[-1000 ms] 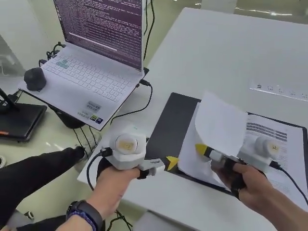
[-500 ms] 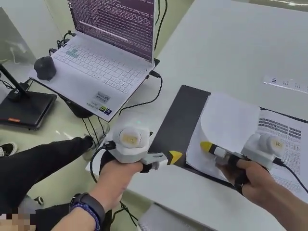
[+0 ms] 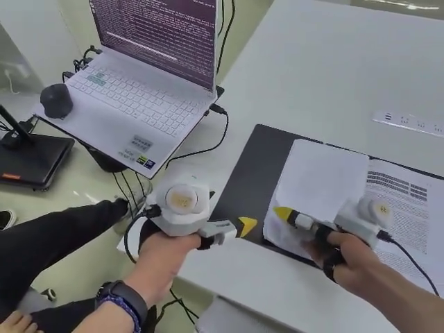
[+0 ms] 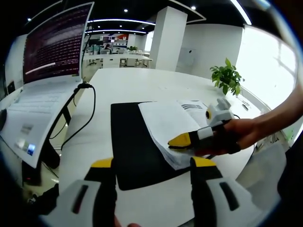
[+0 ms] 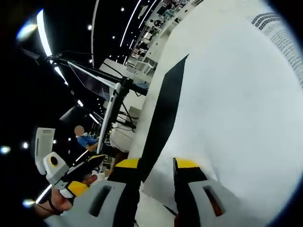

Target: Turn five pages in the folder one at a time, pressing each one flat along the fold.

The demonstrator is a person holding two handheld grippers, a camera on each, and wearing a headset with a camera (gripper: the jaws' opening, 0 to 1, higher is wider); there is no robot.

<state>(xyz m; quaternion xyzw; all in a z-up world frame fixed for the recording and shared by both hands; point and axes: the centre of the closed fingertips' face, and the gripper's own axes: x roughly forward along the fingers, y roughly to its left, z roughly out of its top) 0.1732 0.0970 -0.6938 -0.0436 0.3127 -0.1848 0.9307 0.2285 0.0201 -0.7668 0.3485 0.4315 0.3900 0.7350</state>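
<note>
Page low over the open folder [image 3: 253,170], your right gripper [image 3: 283,213] at its corner.

The black folder lies open on the white tabletop [image 3: 333,76], near its front edge and right of the laptop [image 3: 139,97]. A white page [image 3: 322,184] curves low across the folder's middle, beside the printed sheet [image 3: 409,201]. Your right gripper sits at the page's near-left corner. Its fingers [image 5: 187,163] stand narrowly apart, and you cannot tell whether they nip the sheet. Your left gripper [image 3: 246,225] hovers just off the folder's near-left corner, fingers spread wide and pointing at the black cover.
</note>
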